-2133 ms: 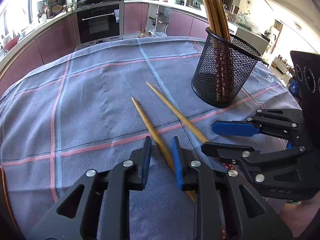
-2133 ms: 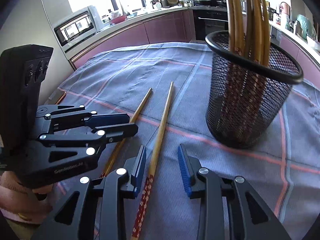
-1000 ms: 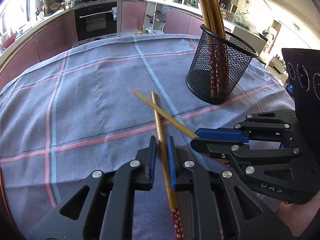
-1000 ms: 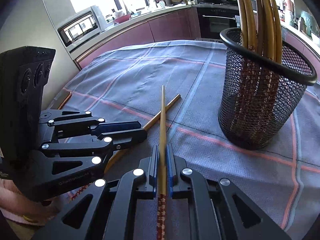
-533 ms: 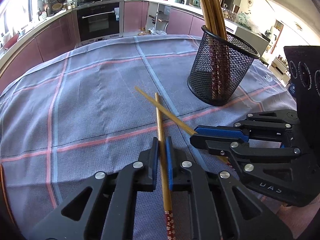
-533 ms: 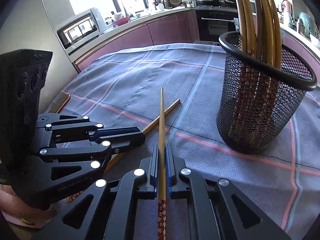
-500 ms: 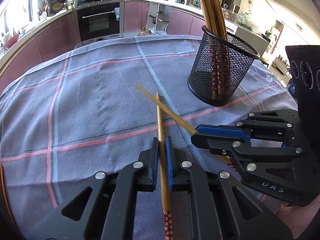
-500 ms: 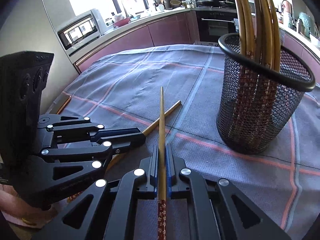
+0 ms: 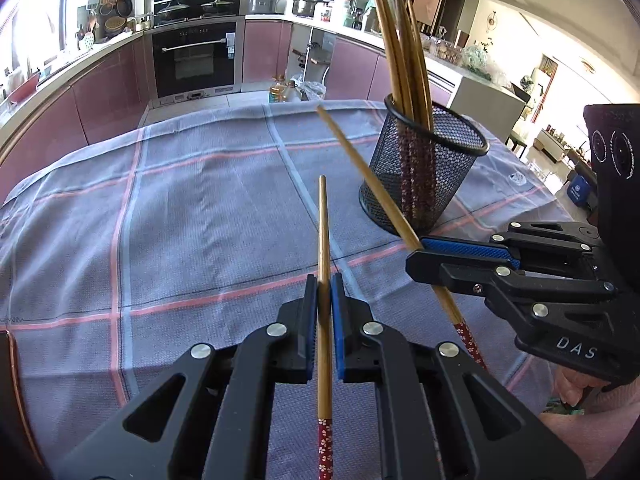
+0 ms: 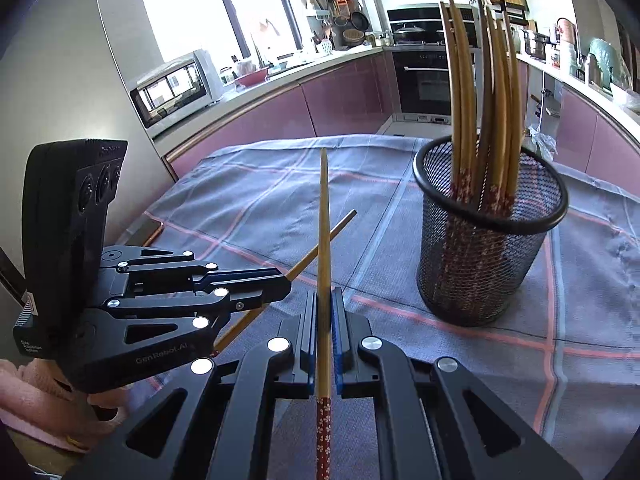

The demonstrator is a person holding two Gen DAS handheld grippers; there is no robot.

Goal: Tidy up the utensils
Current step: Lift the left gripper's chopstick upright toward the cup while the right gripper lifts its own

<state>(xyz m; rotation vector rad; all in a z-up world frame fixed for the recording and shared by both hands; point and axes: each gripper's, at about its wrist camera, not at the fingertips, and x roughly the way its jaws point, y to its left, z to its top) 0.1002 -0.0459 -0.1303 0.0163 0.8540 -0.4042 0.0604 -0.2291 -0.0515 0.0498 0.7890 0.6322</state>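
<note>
My left gripper [image 9: 324,284] is shut on a wooden chopstick [image 9: 323,232] with a red flowered end, held off the cloth and pointing forward. My right gripper [image 10: 324,300] is shut on a second chopstick [image 10: 324,220], also lifted. In the left wrist view the right gripper [image 9: 418,250] sits to the right with its chopstick [image 9: 360,168] slanting up towards the black mesh holder [image 9: 424,176]. The holder [image 10: 488,240] stands upright on the cloth with several chopsticks in it. In the right wrist view the left gripper [image 10: 286,280] is at the left with its chopstick [image 10: 324,246] poking out.
A grey-blue checked tablecloth [image 9: 192,216] covers the table. Kitchen cabinets and an oven [image 9: 194,60] stand behind it. A microwave [image 10: 172,88] sits on the counter at the left in the right wrist view.
Both grippers have lifted their chopsticks up off the cloth. The right gripper's chopstick now tilts upward towards the holder. The two chopsticks no longer cross on the table.
</note>
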